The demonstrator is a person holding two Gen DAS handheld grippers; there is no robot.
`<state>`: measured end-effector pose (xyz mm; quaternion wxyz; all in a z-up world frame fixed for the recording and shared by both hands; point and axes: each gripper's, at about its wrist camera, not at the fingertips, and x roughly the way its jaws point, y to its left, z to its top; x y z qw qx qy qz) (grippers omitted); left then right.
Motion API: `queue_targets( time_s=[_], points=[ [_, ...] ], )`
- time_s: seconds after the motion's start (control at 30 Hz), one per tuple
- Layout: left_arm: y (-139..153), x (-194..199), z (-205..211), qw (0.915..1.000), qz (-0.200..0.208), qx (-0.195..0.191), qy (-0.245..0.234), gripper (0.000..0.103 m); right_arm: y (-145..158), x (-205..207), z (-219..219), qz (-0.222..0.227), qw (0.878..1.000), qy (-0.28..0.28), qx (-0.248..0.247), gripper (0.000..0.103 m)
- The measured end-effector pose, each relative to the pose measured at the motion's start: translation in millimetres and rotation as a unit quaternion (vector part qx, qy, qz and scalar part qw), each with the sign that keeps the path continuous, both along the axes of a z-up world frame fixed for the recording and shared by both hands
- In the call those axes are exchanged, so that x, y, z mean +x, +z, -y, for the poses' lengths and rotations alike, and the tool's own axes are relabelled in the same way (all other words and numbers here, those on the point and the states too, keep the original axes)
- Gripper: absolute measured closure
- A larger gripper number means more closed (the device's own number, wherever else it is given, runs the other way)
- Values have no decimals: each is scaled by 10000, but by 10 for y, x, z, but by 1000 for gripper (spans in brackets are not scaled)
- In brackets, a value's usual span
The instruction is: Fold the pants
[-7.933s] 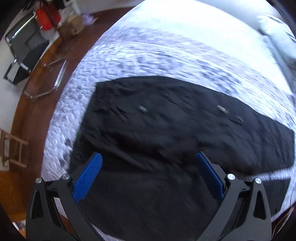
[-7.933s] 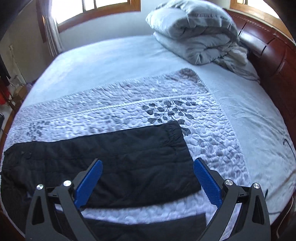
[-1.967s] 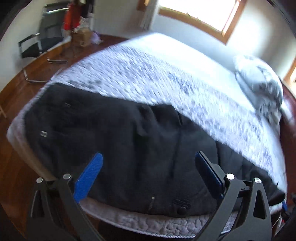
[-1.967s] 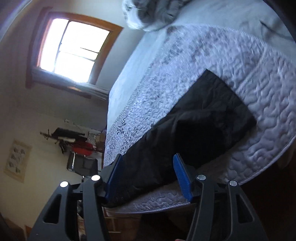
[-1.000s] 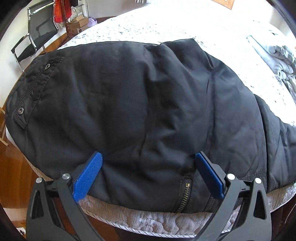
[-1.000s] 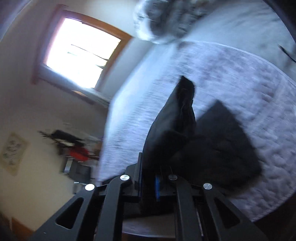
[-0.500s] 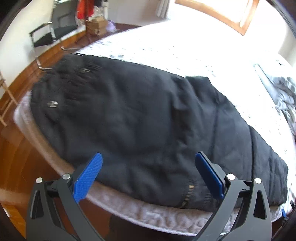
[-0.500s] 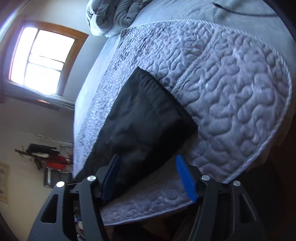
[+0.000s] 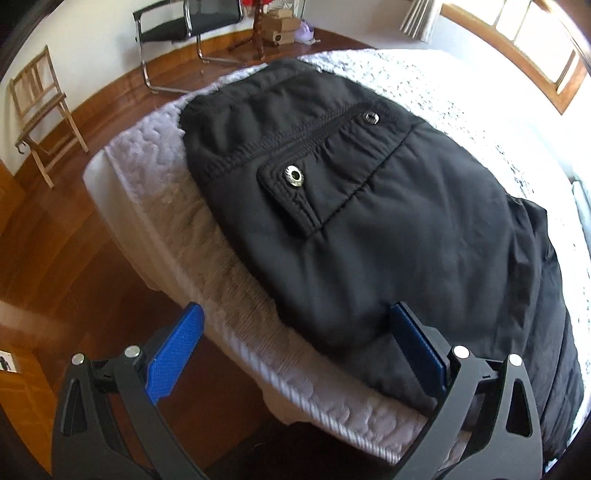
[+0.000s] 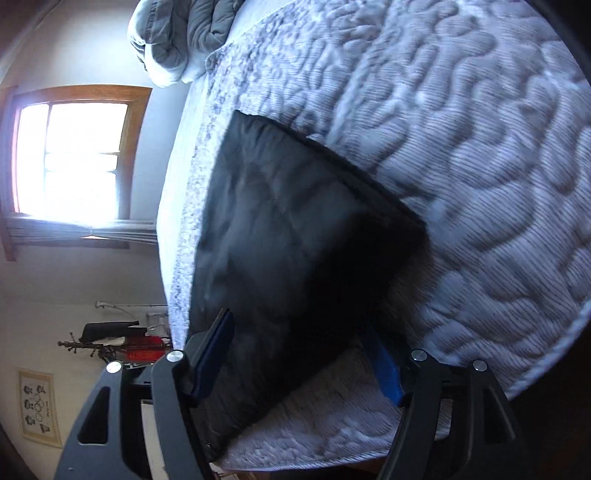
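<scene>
The left tool (image 9: 295, 350) is open wide and holds nothing — it hangs at the bed's (image 9: 155, 206) near edge. The right tool (image 10: 306, 365) is open too, around the black pants (image 9: 388, 206), which lie flat along that edge, near the corner.

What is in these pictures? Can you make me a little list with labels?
place: bedroom, quilted bed
clothing: black pants lying flat near the bed's edge
pants detail: pocket flap with metal snap
left gripper: open, at the pants' near edge
right gripper: open, around the pants' hem end
nearby: wooden folding chair, black chair, grey duvet, window
</scene>
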<state>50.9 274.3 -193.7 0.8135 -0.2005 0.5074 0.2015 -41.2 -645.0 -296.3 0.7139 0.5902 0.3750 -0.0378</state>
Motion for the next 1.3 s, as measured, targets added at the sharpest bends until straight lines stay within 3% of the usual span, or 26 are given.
queue_targets(
  time_s=[0.07,0.17,0.33,0.57,0.8,0.87,1.0,1.1,1.13,1.17,1.3],
  points=[
    [-66,74,-19,9999,31,-131,27,3,15,123,2,-43,10000,59,-47,68],
    [-118,142,47,9997,106,-234,-60,3,93,267,35,33,9997,122,-186,87],
    [-150,438,297,9993,-32,-159,-335,3,404,461,136,309,9980,231,-504,93],
    [-228,871,699,9972,28,-393,-643,2,751,478,486,454,9932,66,-1073,93],
    [-278,1170,1227,9924,177,-302,-1183,2,450,77,927,-112,9924,-533,-1104,93],
    [-283,1172,1294,9918,242,-176,-1244,2,287,-29,973,-143,9936,-706,-867,93],
    [-268,1028,1266,9911,339,-232,-1268,2,222,-4,939,-182,9925,-724,-967,91],
    [-227,904,1208,9903,284,-214,-1342,3,251,6,938,-211,9921,-692,-1030,80],
    [-196,847,1174,9904,276,-167,-1344,3,255,-5,939,-201,9931,-671,-939,67],
    [-141,778,1147,9904,315,-108,-1344,3,261,-67,940,-185,9936,-687,-877,45],
    [163,511,1009,9897,633,-7,-1286,3,338,-192,966,-79,9927,-814,-887,30]
  ],
)
